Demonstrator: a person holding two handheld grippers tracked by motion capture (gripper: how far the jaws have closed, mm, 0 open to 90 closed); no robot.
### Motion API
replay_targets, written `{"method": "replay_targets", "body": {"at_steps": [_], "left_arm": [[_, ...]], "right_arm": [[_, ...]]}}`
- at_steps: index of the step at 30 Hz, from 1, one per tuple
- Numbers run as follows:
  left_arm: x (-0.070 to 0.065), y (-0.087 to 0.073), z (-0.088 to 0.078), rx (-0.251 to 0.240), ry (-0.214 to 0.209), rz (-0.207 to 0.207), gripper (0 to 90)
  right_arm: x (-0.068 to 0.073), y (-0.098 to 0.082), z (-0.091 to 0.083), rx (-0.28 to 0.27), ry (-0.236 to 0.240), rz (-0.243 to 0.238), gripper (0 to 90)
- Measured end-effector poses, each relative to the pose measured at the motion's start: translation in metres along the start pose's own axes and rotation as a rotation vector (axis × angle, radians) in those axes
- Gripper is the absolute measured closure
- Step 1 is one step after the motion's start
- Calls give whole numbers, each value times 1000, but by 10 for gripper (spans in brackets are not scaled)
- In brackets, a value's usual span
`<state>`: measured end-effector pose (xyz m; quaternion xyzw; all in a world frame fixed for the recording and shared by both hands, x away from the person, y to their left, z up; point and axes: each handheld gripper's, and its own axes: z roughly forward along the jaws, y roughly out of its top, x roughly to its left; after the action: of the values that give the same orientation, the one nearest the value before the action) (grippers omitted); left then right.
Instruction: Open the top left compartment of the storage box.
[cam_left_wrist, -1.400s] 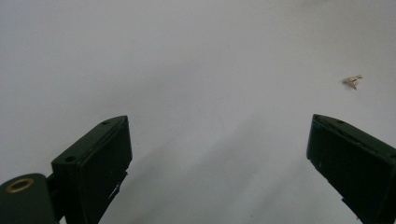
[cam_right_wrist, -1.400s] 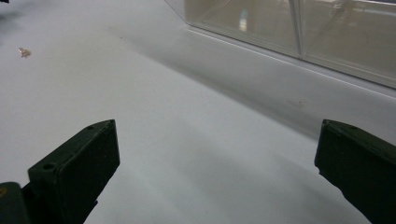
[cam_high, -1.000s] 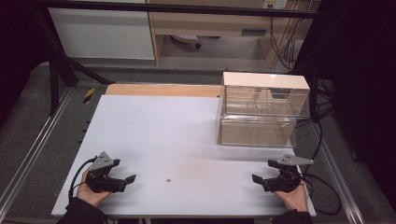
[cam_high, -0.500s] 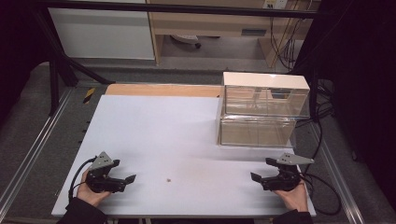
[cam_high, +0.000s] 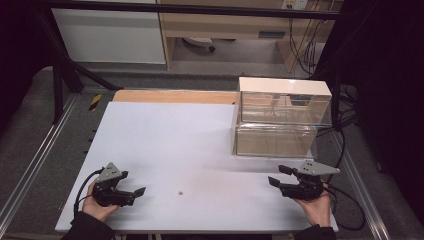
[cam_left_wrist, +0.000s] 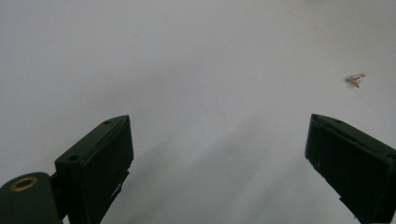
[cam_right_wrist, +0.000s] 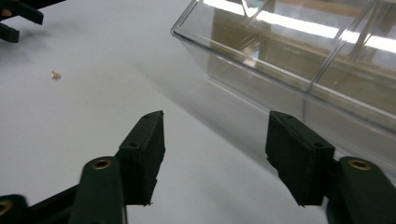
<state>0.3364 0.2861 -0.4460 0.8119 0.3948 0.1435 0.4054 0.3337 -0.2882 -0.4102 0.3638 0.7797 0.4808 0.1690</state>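
A person's left hand holds my left gripper (cam_high: 132, 183) low over the white table (cam_high: 165, 135) near the front left; its jaws stand wide open with only bare table between them (cam_left_wrist: 219, 121). At the front right, my right gripper (cam_high: 277, 175) is held in the right hand, pointing left. Its jaws (cam_right_wrist: 217, 116) have just been closing and stand partly apart with nothing between them. A tiny tan crumb (cam_high: 180, 192) lies on the table between the two grippers, right of the left gripper's jaws (cam_left_wrist: 356, 79).
A clear plastic two-drawer box (cam_high: 280, 120) with a white top stands at the table's right, just behind the right gripper and close to its jaws (cam_right_wrist: 299, 56). A wooden strip (cam_high: 175, 96) runs along the table's far edge. Cables (cam_high: 350, 205) trail off the right edge.
The right gripper has risen a little and its jaws stand closer together than before. The left gripper has kept still.
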Motion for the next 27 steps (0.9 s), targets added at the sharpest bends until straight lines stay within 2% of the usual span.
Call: {"method": "replay_targets", "body": {"at_steps": [3, 12, 16, 27], "left_arm": [[0, 0, 0, 0, 1, 0, 79], [0, 0, 0, 0, 6, 1, 80], [0, 0, 0, -1, 6, 2, 80], [0, 0, -1, -1, 8, 4, 81]], "right_arm": [[0, 5, 0, -16, -5, -9, 498], [-1, 15, -4, -74, -32, -8, 675], [-2, 21, -4, -85, -48, -25, 748], [-7, 39, -4, -126, -86, -40, 861]]}}
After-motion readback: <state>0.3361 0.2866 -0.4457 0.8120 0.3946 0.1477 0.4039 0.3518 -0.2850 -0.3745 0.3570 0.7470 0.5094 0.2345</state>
